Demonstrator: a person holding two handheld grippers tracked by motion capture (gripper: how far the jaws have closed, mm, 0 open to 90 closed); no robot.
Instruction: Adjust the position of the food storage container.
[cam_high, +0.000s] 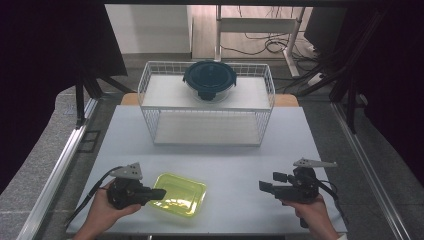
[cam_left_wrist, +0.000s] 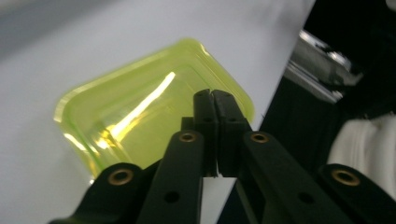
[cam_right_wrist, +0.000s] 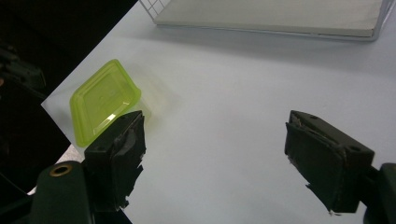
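Yellow-green tray (cam_high: 181, 193) lies flat on the white worktop (cam_high: 235, 160), near the front edge, left of centre. Translucent, rounded corners, glare on its floor.

Left gripper (cam_high: 159, 194) held in the left hand (cam_high: 102, 210), pointing right, level with the worktop. Its jaws are pressed together, pads face to face, nothing between them. In the high view the tips sit over the tray's left rim. In the left gripper view (cam_left_wrist: 213, 100) the closed tips overlap the tray (cam_left_wrist: 140, 116) near one corner; cannot tell whether they touch the rim or hover just above it. The tray is not clamped.

Right gripper (cam_high: 267, 183) held in the right hand (cam_high: 312, 212), pointing left, well apart from the tray with bare worktop between. Jaws stand wide, empty. In the right gripper view (cam_right_wrist: 215, 144) the two pads (cam_right_wrist: 123, 149) frame bare worktop; the tray (cam_right_wrist: 102, 100) lies beyond and outside the left pad, not between the jaws.

Behind, mid-worktop, a white wire rack (cam_high: 207, 102) with two levels. On its upper level sits a round bowl with a dark lid (cam_high: 210, 79). A rack corner (cam_right_wrist: 280, 16) is at the top of the right gripper view.
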